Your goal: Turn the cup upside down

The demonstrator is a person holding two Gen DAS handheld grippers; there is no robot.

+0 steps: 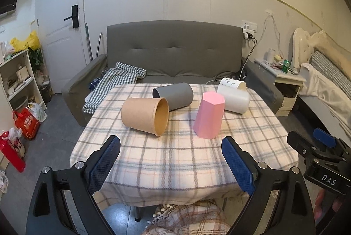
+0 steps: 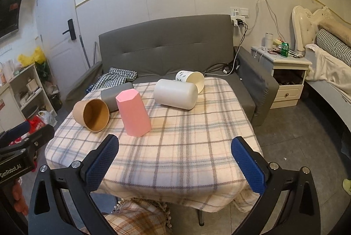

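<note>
A pink faceted cup [image 1: 209, 115] [image 2: 133, 113] stands upside down, closed end up, on the plaid-covered table [image 1: 175, 160] [image 2: 186, 147]. A brown paper cup [image 1: 144, 116] [image 2: 91, 115], a grey cup [image 1: 174, 95] [image 2: 113, 95], a white cup [image 1: 235, 100] [image 2: 175, 93] and a printed paper cup [image 1: 233, 83] [image 2: 192, 79] lie on their sides. My left gripper [image 1: 171, 158] is open and empty over the near table edge. My right gripper [image 2: 175, 158] is open and empty there too, and shows at the right of the left wrist view [image 1: 322, 147].
A grey sofa [image 1: 175, 55] with a checked cloth [image 1: 116, 81] stands behind the table. A nightstand [image 2: 285, 72] and a bed [image 2: 329, 63] are to the right. A shelf [image 1: 17, 79] and bags [image 1: 26, 125] are on the left by the door.
</note>
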